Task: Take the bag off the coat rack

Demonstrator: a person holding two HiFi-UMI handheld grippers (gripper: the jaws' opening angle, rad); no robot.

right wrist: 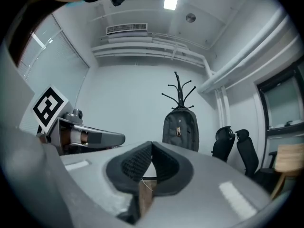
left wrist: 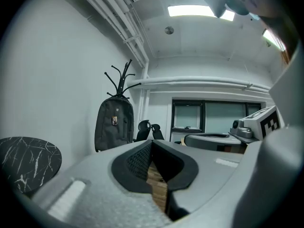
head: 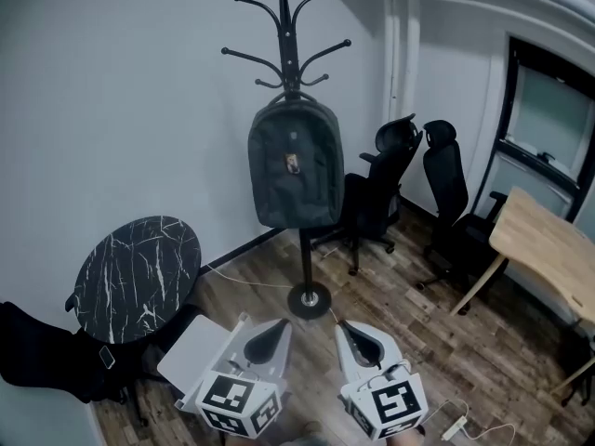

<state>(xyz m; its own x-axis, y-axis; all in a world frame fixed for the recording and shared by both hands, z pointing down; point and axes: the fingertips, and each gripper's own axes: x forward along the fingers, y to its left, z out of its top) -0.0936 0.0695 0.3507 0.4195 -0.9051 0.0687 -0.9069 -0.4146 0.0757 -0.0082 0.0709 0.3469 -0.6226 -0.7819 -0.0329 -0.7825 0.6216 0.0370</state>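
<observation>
Bag: a dark grey backpack (head: 296, 163), the only container here. It is closed, so what is inside it cannot be seen.
Place of the bag: it hangs on the coat rack (head: 288, 35), with its top at one of the lowest hooks. Its body covers the middle of the pole and ends well above the round base.
Look of the bag: rounded top, nearly straight sides and a flat front of plain, dull cloth. A small light tag (head: 293, 163) sits on the upper middle of the front. The bag hangs upright.
Coat rack: black, with a thin pole and curved hooks at two heights near the top. It stands on a wood-plank floor (head: 390, 295) close to the white wall.
Left gripper (head: 270, 340): its jaws are closed together with nothing between them. It is well apart from the coat rack, on the near side of the base, and points toward it.
Right gripper (head: 364, 347): its jaws are also pressed together and empty. It is just beside the left gripper and equally far from the coat rack.
Round table (head: 138, 277): black top with white veins, to the left of the coat rack.
Office chairs (head: 386, 189): two, black, to the right of the coat rack.
Wooden table (head: 548, 249): light-coloured, further to the right of the coat rack, past the chairs.
</observation>
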